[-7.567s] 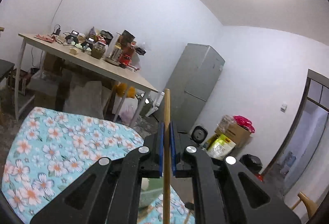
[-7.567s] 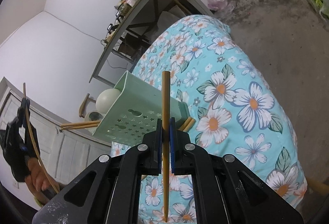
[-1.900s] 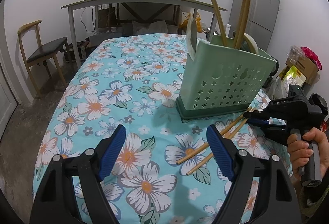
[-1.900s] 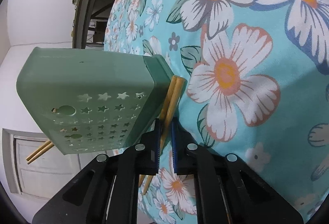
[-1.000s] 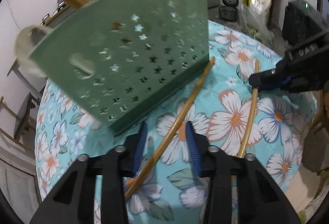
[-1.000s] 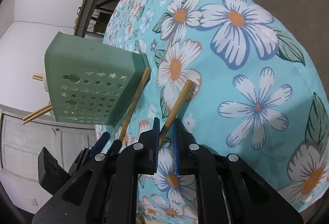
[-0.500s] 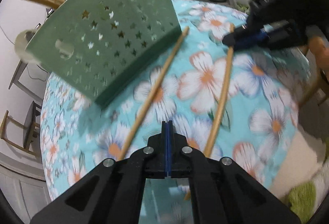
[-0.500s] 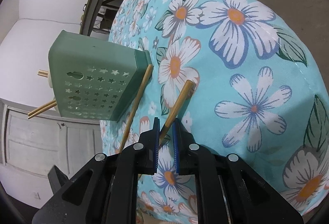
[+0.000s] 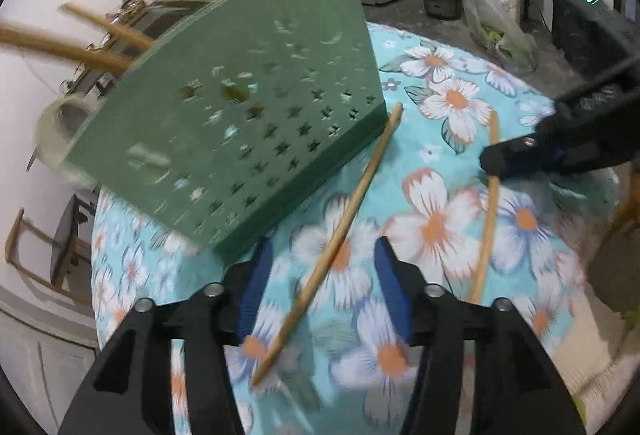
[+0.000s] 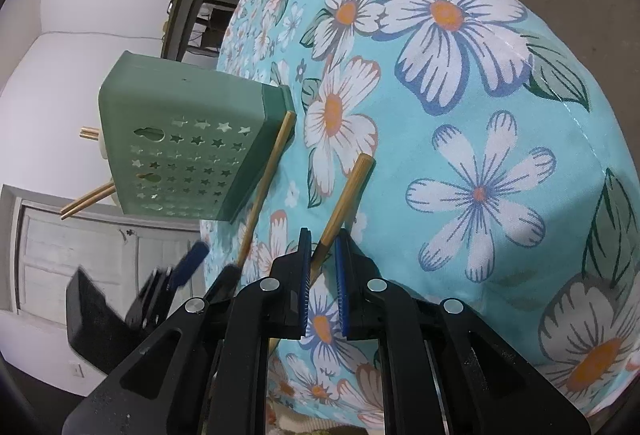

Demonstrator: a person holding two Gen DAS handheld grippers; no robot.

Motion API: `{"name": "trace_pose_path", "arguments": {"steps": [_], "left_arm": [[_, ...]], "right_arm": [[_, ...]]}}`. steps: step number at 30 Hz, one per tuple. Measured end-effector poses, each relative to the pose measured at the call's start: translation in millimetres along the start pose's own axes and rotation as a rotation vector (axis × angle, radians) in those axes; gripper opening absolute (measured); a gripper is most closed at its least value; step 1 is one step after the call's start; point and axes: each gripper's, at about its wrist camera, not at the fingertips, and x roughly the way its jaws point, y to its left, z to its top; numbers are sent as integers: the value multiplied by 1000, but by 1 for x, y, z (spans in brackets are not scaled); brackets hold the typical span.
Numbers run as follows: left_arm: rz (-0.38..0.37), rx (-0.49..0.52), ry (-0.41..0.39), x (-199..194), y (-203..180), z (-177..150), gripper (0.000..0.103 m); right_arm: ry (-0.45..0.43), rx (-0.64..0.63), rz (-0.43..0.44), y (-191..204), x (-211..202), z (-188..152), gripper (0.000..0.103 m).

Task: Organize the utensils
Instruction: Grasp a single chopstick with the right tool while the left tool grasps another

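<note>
The left gripper hangs over a loose chopstick that lies flat on the flowered cloth of the worktop. Its jaws are opening, and the chopstick runs between the 2 blue pads without touching either of them. The far end of this chopstick lies just beside the base of the green holder, which stands on the cloth with some chopsticks already inside.

The right gripper has its jaws narrow, clamped on the second chopstick near 1 end, and the rest of the stick points forward over the cloth.

The step in hand seems to be the pickup of the loose chopstick by the left gripper. To do it well, I think the pads should come down on both sides of the stick, near its middle, until they almost touch the cloth, and close only then. The stick is thin and round, so it can roll away or slip out. The cloth is soft, so a pad pressed too deep may catch a fold. The holder is close, so the lift should go away from its wall.
</note>
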Motion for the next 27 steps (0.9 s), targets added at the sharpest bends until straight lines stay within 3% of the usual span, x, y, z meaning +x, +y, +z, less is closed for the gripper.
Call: {"name": "trace_pose_path", "arguments": {"steps": [6,7,8,11,21,27], "left_arm": [[-27,-22,38,29,-1,15,53],[-41,-37,36,29,-2,14,44],[-77,-64,36,29,-1,14,29],[-74,-70,29,27,-4,10,14],[-79,-97,53,-5,-8,-33,6],[-167,-183,76,-16,12,-50,7]], "right_arm": [[10,-6,-1,5,2,0,10],[10,-8,-3,6,3,0,10],[11,-12,-5,7,3,0,10],[15,-16,-6,10,6,1,10],[9,-24,-12,14,9,-1,9],[5,-21,-30,16,10,-4,10]]}}
